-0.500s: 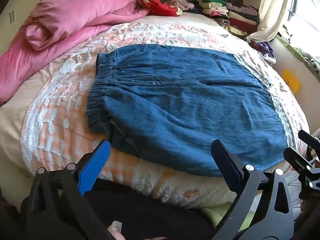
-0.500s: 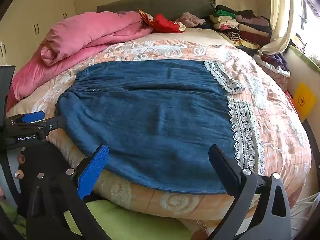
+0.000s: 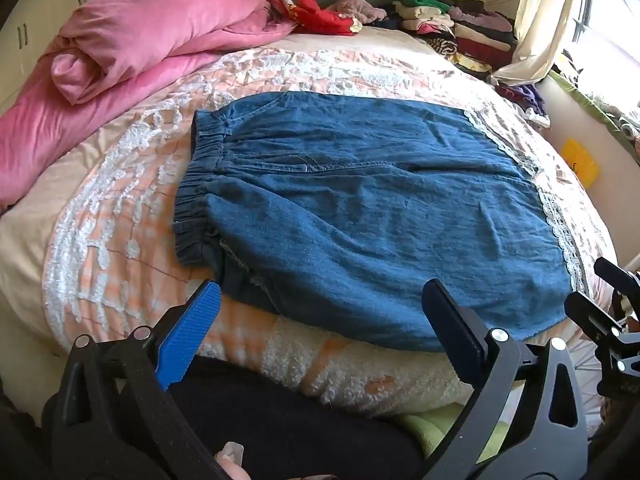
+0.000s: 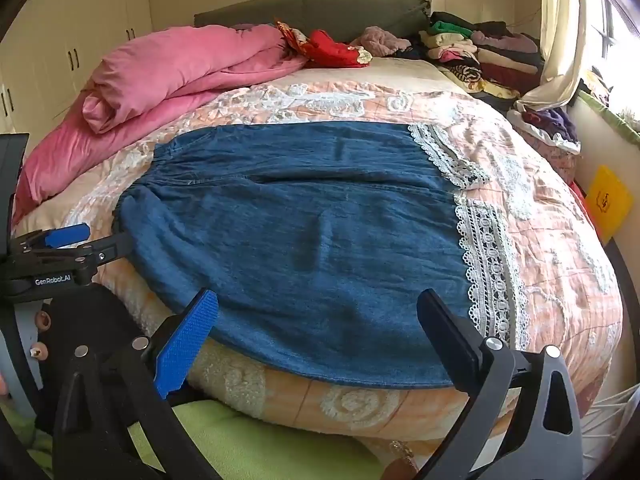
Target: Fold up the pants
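Both claws are wide apart and hold nothing. Left gripper point(image 3: 320, 312) and right gripper point(image 4: 318, 320) tip down at the near edge of the bed point(image 4: 560, 248), side by side. Blue denim pants point(image 4: 304, 232) lie flat on the bed cover, long way running left to right, stretchy waist to the left and lace hems to the right.

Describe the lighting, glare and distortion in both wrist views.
Left wrist view: daylight blows out the window at right; fisheye bulges the bed; denim pants sharp. Right wrist view: same window glare at right, dark vignette corners, a soft shadow on the denim.
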The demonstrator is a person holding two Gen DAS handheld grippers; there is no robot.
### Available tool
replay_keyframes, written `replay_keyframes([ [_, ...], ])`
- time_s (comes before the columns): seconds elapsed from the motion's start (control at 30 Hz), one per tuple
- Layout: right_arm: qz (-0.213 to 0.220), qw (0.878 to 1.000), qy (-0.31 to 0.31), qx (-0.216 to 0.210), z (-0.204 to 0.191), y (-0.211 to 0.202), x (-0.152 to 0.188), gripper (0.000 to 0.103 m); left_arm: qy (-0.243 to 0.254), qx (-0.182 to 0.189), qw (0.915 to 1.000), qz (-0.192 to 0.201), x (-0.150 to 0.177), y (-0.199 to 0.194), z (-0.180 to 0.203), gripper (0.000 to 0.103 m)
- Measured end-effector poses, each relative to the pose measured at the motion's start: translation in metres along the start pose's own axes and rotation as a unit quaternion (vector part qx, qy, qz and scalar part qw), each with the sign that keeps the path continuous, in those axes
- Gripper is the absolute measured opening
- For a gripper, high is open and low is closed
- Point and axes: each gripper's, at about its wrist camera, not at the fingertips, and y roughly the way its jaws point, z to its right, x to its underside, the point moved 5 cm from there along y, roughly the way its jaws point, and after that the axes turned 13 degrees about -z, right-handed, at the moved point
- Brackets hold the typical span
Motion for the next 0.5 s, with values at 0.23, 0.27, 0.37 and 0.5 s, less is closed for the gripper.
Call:
replay_keyframes([
  [0.23, 0.001, 1.000, -0.003, 0.000, -0.0043, 0.0030, -0.0004, 0.099, 0.000, -0.001, 1.0000, 0.000, 0.0000, -0.0014, 0.0020, 0.094],
  [0.27, 0.001, 1.000, -0.003, 0.000, -0.0040, 0.0030, -0.0006, 0.099, 0.000, -0.001, 1.0000, 0.000, 0.0000, -0.0013, 0.0019, 0.094],
  [0.37, 0.002, 1.000, -0.003, 0.001, -0.0039, 0.0003, -0.0016, 0.099, 0.000, -0.001, 1.0000, 0.000, 0.0001, -0.0013, 0.0020, 0.094],
  [0.5, 0.002, 1.000, -0.004, 0.001, -0.0045, 0.0001, -0.0005, 0.099, 0.000, -0.001, 1.0000, 0.000, 0.0001, -0.0014, 0.0020, 0.094],
])
